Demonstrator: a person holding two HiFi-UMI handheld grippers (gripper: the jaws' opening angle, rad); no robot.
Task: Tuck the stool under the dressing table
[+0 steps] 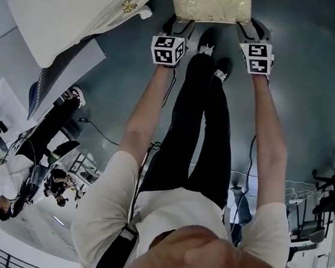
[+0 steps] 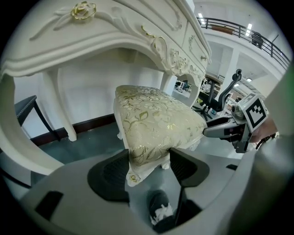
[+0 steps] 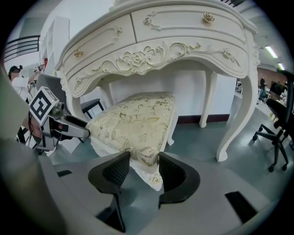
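A white stool (image 1: 212,2) with a cream and gold floral cushion stands at the top of the head view, by the white carved dressing table (image 1: 67,9). My left gripper (image 1: 171,23) is shut on its near left corner and my right gripper (image 1: 253,30) on its near right corner. In the left gripper view the cushion corner of the stool (image 2: 156,119) sits between the black pads of the left gripper (image 2: 148,163), under the table's (image 2: 92,27) apron. In the right gripper view the right gripper (image 3: 143,167) clamps the stool (image 3: 135,121) before the table's drawers (image 3: 161,41).
The table's curved legs (image 3: 229,137) flank the gap behind the stool. A dark chair (image 2: 27,108) stands left of the table. An office chair (image 3: 275,137) is at the right. Another person (image 1: 24,167) stands at the left on the grey floor.
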